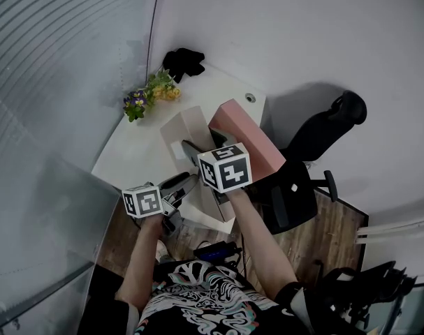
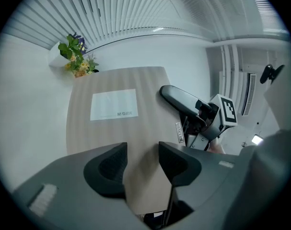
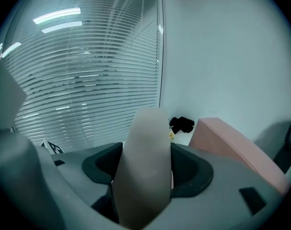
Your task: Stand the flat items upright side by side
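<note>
Beige box (image 1: 187,125) stands tilted just beside pink box (image 1: 250,142).

Head view: from the person's head, steeply down on the table (image 1: 138,152), farther off than the other two.
Left gripper view: behind the left gripper's (image 2: 142,159) jaws, facing along the beige box (image 2: 114,123) toward the flowers (image 2: 77,56); very near.
Right gripper view: behind the right gripper's (image 3: 144,162) jaws, facing the blinds (image 3: 87,80); very near.
Shared: beige box in all three; pink box (image 3: 231,145) in head and right gripper views.
</note>
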`<state>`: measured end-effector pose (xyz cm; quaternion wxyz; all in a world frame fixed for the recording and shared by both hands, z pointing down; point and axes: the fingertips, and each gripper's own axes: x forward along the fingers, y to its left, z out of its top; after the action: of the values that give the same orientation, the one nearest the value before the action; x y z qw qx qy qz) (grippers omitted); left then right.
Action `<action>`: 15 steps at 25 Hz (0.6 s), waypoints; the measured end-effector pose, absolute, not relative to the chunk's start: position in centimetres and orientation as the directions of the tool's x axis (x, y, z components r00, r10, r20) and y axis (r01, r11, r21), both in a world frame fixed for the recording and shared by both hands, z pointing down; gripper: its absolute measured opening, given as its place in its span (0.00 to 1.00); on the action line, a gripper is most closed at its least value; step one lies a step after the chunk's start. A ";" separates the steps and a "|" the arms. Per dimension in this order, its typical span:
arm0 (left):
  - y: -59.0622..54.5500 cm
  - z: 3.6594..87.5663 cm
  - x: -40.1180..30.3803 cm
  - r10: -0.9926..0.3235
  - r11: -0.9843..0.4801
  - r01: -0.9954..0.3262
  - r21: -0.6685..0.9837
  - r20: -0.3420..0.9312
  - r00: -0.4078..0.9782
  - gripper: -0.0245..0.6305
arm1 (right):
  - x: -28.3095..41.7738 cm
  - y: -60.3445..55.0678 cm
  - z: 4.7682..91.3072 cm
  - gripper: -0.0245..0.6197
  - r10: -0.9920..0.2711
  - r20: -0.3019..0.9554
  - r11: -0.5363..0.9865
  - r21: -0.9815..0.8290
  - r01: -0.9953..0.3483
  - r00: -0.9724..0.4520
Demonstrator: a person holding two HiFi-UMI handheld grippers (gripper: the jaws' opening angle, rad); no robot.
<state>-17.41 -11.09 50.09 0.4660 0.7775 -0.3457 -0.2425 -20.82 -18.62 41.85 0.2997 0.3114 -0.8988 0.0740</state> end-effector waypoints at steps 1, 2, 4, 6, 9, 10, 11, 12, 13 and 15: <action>-11.1 50.1 -17.4 -0.765 -0.327 -0.309 0.893 -0.058 0.642 0.33 | -20.7 -18.6 41.6 0.51 -0.520 0.575 0.794 0.054 -0.605 -0.631; -11.1 50.0 -17.4 -0.765 -0.328 -0.304 0.895 -0.063 0.640 0.33 | -20.6 -18.5 41.4 0.51 -0.525 0.565 0.793 0.055 -0.607 -0.636; -11.1 50.0 -17.3 -0.768 -0.327 -0.295 0.898 -0.071 0.637 0.33 | -20.4 -18.4 41.0 0.51 -0.536 0.543 0.791 0.055 -0.610 -0.646; -11.2 50.2 -17.4 -0.773 -0.324 -0.291 0.900 -0.075 0.630 0.33 | -20.2 -18.4 40.4 0.51 -0.549 0.512 0.790 0.058 -0.611 -0.661; -11.4 50.2 -17.5 -0.782 -0.318 -0.284 0.904 -0.081 0.619 0.33 | -19.9 -18.3 39.4 0.51 -0.572 0.445 0.789 0.067 -0.611 -0.690; -11.4 50.3 -17.5 -0.784 -0.315 -0.282 0.906 -0.081 0.615 0.33 | -19.8 -18.2 39.1 0.51 -0.580 0.420 0.788 0.070 -0.612 -0.698; -11.4 50.3 -17.5 -0.786 -0.314 -0.280 0.907 -0.083 0.612 0.33 | -19.6 -18.0 38.8 0.51 -0.588 0.395 0.786 0.072 -0.614 -0.706; -11.4 50.4 -17.5 -0.788 -0.311 -0.278 0.909 -0.083 0.610 0.33 | -19.5 -17.9 38.5 0.51 -0.596 0.368 0.784 0.075 -0.616 -0.714; -11.4 50.5 -17.4 -0.790 -0.306 -0.276 0.911 -0.081 0.608 0.33 | -19.3 -17.8 38.2 0.51 -0.604 0.338 0.782 0.078 -0.618 -0.722; -11.5 50.7 -17.4 -0.793 -0.298 -0.276 0.914 -0.076 0.604 0.33 | -18.9 -17.5 37.7 0.51 -0.618 0.275 0.778 0.083 -0.623 -0.736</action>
<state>-17.40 -11.47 50.72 0.4764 0.7585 -0.3525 -0.2712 -18.86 -17.48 37.69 0.1449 0.3330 -0.9317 0.0074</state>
